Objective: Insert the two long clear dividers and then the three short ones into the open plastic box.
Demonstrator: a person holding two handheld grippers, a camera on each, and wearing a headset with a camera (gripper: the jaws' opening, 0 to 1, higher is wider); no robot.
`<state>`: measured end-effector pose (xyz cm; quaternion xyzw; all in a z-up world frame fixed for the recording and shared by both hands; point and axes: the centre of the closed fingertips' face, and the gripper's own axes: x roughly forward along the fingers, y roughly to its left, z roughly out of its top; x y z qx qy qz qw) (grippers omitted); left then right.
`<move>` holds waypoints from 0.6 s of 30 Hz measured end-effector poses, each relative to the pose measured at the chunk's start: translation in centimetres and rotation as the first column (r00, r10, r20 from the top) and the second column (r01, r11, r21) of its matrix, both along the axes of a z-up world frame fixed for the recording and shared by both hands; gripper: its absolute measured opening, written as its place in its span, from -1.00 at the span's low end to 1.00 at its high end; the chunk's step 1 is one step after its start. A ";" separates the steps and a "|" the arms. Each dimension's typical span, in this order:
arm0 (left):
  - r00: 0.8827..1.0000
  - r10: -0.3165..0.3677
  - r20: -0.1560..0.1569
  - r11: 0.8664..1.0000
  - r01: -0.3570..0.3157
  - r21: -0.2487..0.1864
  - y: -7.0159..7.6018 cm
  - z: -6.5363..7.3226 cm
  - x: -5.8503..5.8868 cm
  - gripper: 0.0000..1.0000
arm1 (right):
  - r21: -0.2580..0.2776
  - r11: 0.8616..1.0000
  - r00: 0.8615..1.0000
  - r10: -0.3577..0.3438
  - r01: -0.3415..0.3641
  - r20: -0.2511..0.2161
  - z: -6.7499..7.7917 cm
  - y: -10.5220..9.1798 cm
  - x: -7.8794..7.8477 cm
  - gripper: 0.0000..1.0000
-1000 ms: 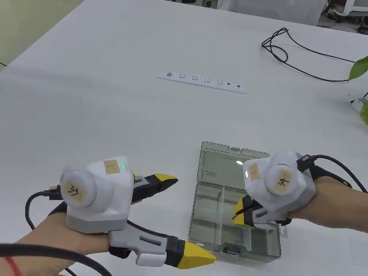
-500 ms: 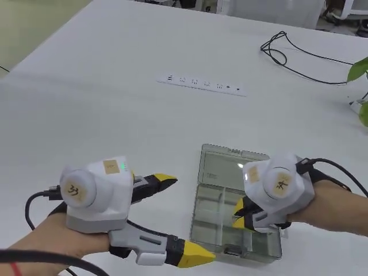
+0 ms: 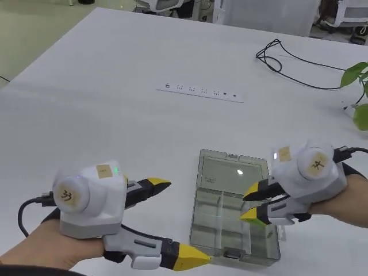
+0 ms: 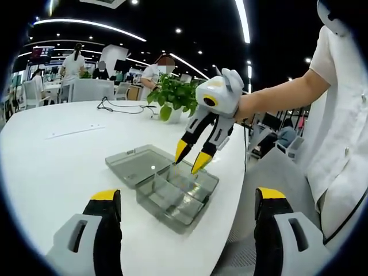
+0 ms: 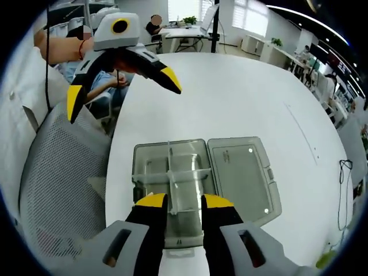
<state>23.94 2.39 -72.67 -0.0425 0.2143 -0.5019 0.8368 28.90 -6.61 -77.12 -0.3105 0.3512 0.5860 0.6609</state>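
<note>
Clear, smoke-tinted plastic at the near edge of a white table (image 3: 115, 115): open plastic box (image 3: 198, 230) lying flat, hinged lid (image 3: 233, 171) folded back on the far side, between two handheld grippers. Inside, clear dividers (image 3: 221, 214) standing upright, one running lengthwise with short cross pieces off it; exact count hard to make out through the glare. Right gripper (image 3: 249, 206) poised just above the box's right side, yellow-tipped jaws a narrow gap apart and, judging from the left gripper view, clasping nothing. Left gripper (image 3: 174, 221) off to the box's left, jaws spread wide, empty. Likely handling, judged from appearance: thin, stiff, very light sheets, slick to the pads and prone to twist or pop free under a hard squeeze; nearly invisible against the box, so easy to misjudge. Best pinched at mid-length along the top edge, flat faces between the pads, held upright and lowered straight into the wall slots. Box itself probably light enough to skate on the smooth tabletop, so worth steadying with the free gripper. Beyond, a power strip (image 3: 201, 92) and a looped black cable (image 3: 287, 54), well apart from the work.
</note>
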 end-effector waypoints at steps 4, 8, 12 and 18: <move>1.000 0.004 0.001 1.000 -0.004 0.003 0.1 0.0 0.0 0.99 | 0.016 0.999 0.999 -0.043 0.043 0.004 1.0 -1.7 0.4 -0.45; 1.000 0.008 0.004 1.000 -0.008 0.003 0.1 0.3 0.0 1.00 | 0.003 0.998 0.998 -0.069 0.069 0.014 1.2 -4.1 0.6 -0.38; 1.000 0.013 0.009 1.000 -0.013 0.000 0.1 0.5 0.0 1.00 | -0.023 0.995 0.995 -0.095 0.095 0.012 1.0 -6.9 0.5 -0.30; 1.000 0.010 0.002 1.000 -0.010 0.009 0.0 0.3 -0.2 1.00 | -0.090 0.987 0.991 -0.133 0.131 -0.011 -0.2 -12.2 -0.3 -0.19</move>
